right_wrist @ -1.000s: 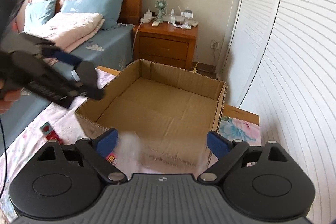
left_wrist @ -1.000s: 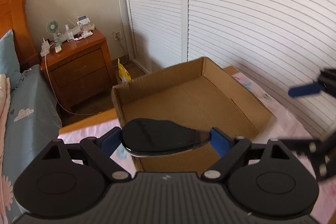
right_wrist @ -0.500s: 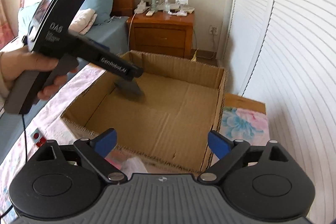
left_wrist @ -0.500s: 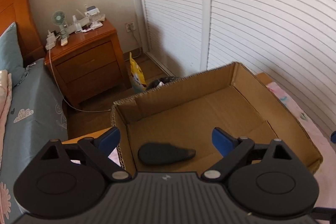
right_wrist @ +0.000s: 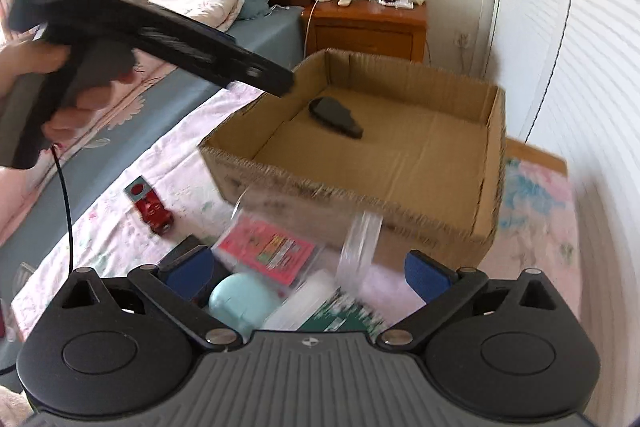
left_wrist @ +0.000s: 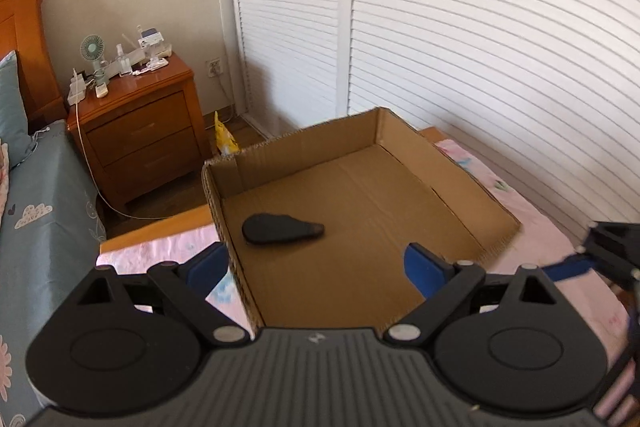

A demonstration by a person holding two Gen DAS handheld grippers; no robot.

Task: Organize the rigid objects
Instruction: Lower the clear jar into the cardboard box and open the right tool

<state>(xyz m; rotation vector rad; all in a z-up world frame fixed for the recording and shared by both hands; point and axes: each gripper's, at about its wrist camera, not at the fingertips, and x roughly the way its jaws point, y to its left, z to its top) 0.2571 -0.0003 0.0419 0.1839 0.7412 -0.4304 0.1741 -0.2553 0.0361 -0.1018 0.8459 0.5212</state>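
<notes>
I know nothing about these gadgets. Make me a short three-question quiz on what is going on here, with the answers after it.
1. True or false: the black teardrop-shaped object lies inside the cardboard box.
2. Which does the left gripper hold? A) the black object B) a red toy car C) nothing
3. Fill in: the red toy car lies on the pink sheet, ______ the box.

Key
1. True; it rests on the box floor near one wall.
2. C; its jaws have just been opening and stand wide with nothing between them.
3. Outside. The right gripper, whose jaws have also just been opening, hangs above a pile with a pale blue rounded object.
</notes>
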